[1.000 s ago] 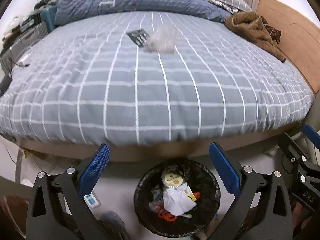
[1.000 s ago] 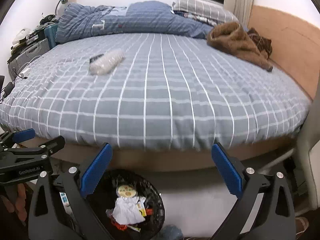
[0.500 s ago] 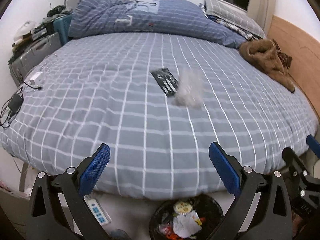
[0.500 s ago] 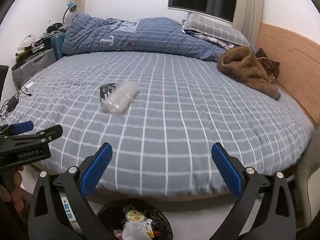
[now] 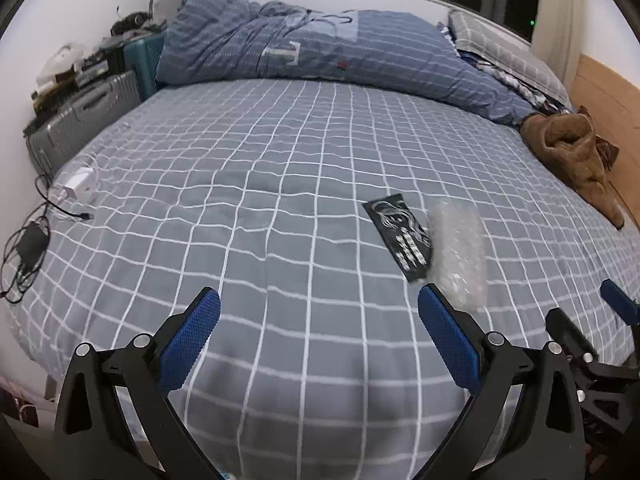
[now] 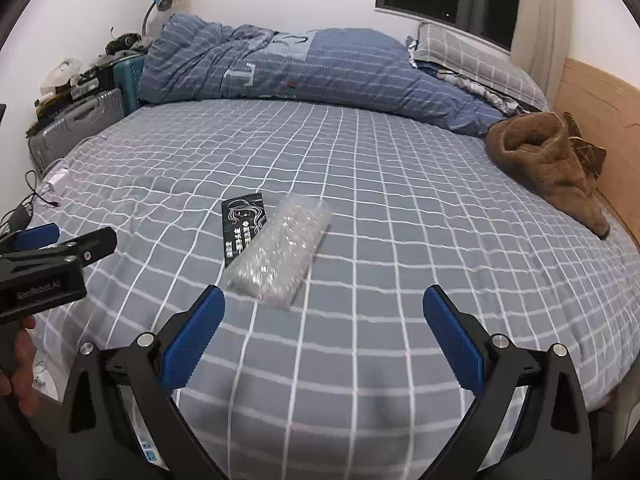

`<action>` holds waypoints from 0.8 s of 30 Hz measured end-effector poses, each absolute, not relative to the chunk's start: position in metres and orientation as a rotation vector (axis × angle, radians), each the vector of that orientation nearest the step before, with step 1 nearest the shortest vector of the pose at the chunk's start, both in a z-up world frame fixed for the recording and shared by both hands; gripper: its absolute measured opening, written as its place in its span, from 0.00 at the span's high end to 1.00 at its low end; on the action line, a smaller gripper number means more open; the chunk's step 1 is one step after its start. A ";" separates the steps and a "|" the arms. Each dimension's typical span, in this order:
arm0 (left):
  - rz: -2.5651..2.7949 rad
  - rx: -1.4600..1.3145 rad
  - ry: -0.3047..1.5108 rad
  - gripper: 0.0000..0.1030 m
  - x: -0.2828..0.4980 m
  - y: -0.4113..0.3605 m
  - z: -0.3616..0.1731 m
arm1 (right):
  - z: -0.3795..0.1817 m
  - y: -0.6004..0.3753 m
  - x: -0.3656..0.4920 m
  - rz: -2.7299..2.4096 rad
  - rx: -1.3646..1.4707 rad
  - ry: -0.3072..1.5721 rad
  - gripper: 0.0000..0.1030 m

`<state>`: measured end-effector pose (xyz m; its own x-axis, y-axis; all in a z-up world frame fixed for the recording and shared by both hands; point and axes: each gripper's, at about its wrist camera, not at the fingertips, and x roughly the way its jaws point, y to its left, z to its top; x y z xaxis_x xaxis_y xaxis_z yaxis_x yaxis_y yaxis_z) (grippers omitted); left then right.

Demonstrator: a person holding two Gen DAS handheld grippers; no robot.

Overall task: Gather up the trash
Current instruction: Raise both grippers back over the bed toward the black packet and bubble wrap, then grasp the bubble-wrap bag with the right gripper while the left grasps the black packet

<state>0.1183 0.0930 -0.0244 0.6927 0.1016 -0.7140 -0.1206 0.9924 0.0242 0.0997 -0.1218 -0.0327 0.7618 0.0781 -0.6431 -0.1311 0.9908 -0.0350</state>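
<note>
from the left wrist view, the left tool (image 5: 318, 346) hangs over the near edge of the bed (image 5: 280, 168), its blue pads wide apart with nothing between them. the bubble wrap (image 5: 460, 252) lies on the checked cover to the right of centre, just past the right pad, with a black packet (image 5: 402, 238) touching its left side. the right tool (image 5: 600, 344) shows at the right edge.

from the right wrist view, the right tool (image 6: 324, 342) is also spread wide and empty, and the bubble wrap (image 6: 282, 250) sits just beyond its left pad, partly overlapping the black packet (image 6: 240, 228). the left tool (image 6: 44, 264) shows at the left, held in a hand (image 6: 20, 364).

the step in hand looks like the approach to a pick. next, the right tool probably needs to shift left and forward, straddle the bubble wrap and close gently, since it is soft and the cover gives.
</note>
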 end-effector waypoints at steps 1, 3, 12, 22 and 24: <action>0.122 -0.029 0.798 0.06 0.124 0.096 -0.026 | -0.037 -0.117 0.111 0.122 -0.084 0.703 0.07; 0.127 -0.031 0.798 0.06 0.136 0.100 -0.028 | -0.043 -0.111 0.125 0.131 -0.085 0.714 0.07; 0.164 -0.038 0.819 0.06 0.163 0.117 -0.054 | -0.082 -0.093 0.173 0.169 -0.063 0.788 0.07; 0.139 -0.045 0.850 0.06 0.182 0.114 -0.065 | -0.099 -0.082 0.200 0.200 0.020 0.852 0.29; 0.134 -0.044 0.853 0.06 0.184 0.111 -0.066 | -0.103 -0.080 0.204 0.215 0.035 0.871 0.35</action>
